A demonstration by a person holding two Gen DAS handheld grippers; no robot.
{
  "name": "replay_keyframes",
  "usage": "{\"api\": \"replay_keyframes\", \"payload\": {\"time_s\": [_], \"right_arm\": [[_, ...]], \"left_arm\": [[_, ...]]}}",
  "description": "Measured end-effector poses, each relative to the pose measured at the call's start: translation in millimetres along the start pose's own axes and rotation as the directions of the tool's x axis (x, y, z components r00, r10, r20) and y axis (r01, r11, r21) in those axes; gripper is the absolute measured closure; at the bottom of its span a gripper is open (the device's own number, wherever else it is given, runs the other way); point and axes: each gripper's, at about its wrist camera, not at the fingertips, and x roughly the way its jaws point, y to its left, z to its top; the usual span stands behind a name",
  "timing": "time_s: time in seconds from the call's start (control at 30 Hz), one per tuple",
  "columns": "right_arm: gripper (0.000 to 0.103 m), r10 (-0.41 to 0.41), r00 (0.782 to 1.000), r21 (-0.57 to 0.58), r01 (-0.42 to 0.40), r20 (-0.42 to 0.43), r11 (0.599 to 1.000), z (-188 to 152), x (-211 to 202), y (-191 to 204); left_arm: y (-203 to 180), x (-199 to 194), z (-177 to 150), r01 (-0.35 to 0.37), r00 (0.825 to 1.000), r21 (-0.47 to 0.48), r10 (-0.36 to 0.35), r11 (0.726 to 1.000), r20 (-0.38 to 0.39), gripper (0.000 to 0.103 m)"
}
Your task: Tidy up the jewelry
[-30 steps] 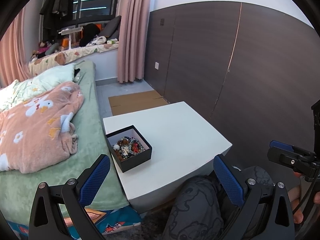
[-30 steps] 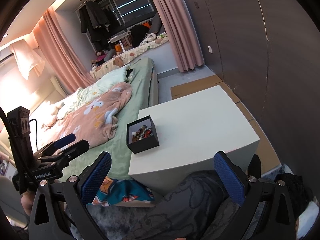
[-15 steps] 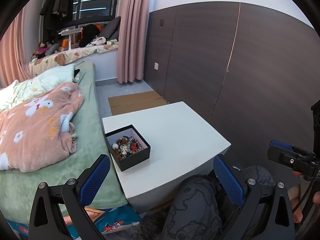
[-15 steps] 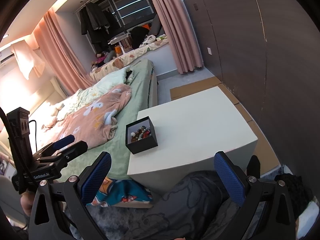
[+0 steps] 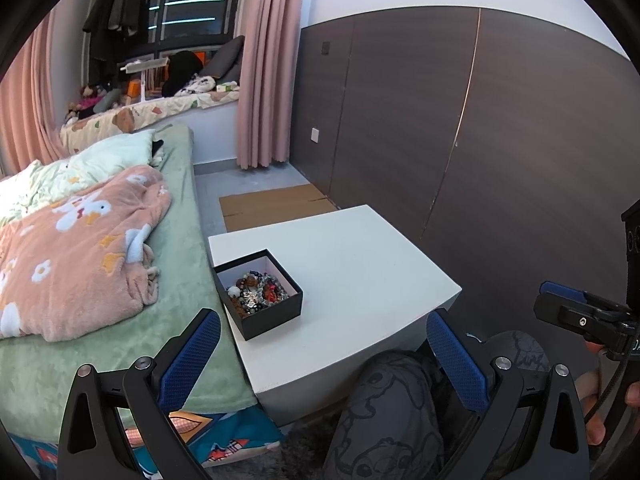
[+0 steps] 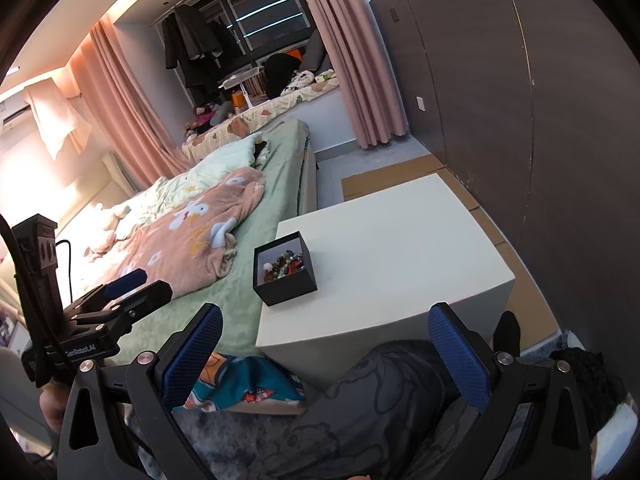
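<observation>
A small black box [image 5: 264, 307] with a pale lining stands open near the left front corner of a white table [image 5: 360, 280]. It holds a tangle of beaded jewelry [image 5: 256, 292]. The box also shows in the right wrist view [image 6: 286, 284], with the jewelry [image 6: 285, 266] inside. My left gripper [image 5: 324, 340] is open and empty, held back from the table's near edge, over the person's lap. My right gripper [image 6: 324, 340] is open and empty too, also short of the table. Each gripper shows at the edge of the other's view.
A bed with a green sheet [image 5: 176, 320] and a pink blanket [image 5: 80, 248] runs along the table's left side. A dark panelled wall [image 5: 500, 140] stands to the right. Flat cardboard [image 5: 276, 204] lies on the floor beyond the table. The person's knees [image 5: 392, 408] are below the grippers.
Both views have drifted slightly; the table and box sit marginally lower and nearer. Both grippers stay open and empty.
</observation>
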Motion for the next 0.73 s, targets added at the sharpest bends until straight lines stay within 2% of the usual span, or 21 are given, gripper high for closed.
{"api": "replay_keyframes", "payload": {"time_s": [0.73], "right_arm": [[0.0, 0.004, 1.0, 0.006, -0.004, 0.012, 1.0, -2, -8, 6]], "left_arm": [[-10, -19, 0, -0.049, 0.996, 0.034, 0.046, 0.998, 0.074, 0.001]]}}
